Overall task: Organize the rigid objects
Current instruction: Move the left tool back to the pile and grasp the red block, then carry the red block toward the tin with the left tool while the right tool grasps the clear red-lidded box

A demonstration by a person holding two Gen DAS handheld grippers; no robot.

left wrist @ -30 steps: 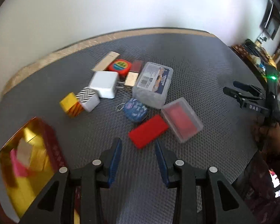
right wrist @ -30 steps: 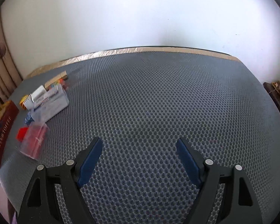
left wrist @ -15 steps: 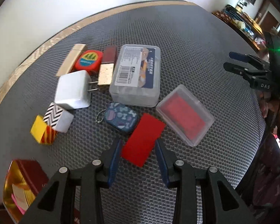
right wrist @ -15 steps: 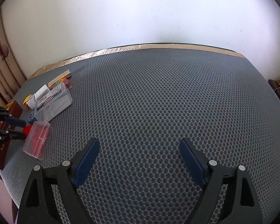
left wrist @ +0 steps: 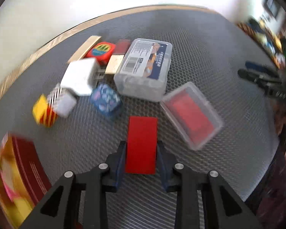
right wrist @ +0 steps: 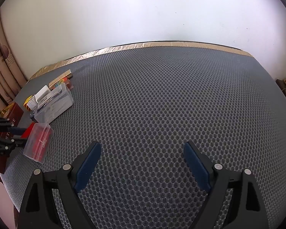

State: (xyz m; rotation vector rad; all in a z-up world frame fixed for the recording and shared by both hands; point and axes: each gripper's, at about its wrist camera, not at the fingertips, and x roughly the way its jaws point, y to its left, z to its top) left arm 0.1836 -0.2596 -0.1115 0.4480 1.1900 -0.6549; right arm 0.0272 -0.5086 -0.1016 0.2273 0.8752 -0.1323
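Desk (right wrist: 162, 99): grey honeycomb mat, bare across most of right wrist view; all clutter sits at its far-left edge.

Gold/maroon box (left wrist: 15, 173): lower left in left wrist view, open, w/ bits inside (blurred, can't ID). Judged the likely drop spot, not certain.

Labelled clear case (left wrist: 145, 70): largest loose item, mid-pile. White charger (left wrist: 80, 76) touching it on the left, prongs toward the case.

Clear case w/ red contents (left wrist: 190, 114): just beside the red block, on its right.

Red block (left wrist: 141, 145): task item in hand. Lies flat on mat, long axis running away from cam, near half between the left tool's fingers.

Left tool (left wrist: 141, 160): jaws closing, block between them; pads sit right at the block's long sides, small gap on the right side, so no firm squeeze yet as far as I can see. View blurred.

Right tool (right wrist: 142, 162): wide open, nothing between jaws, over bare mat, well apart from the pile.

Small stuff: blue patterned pouch (left wrist: 105, 99), striped cube (left wrist: 62, 101), yellow cube (left wrist: 42, 112).

Risks (judgement):
- Grip only on near half → block may tip nose-down on lift.
- Smooth sides + uneven pad contact → block may twist or slip.
- Red-filled case close by; right finger could nudge it if the tool drifts.
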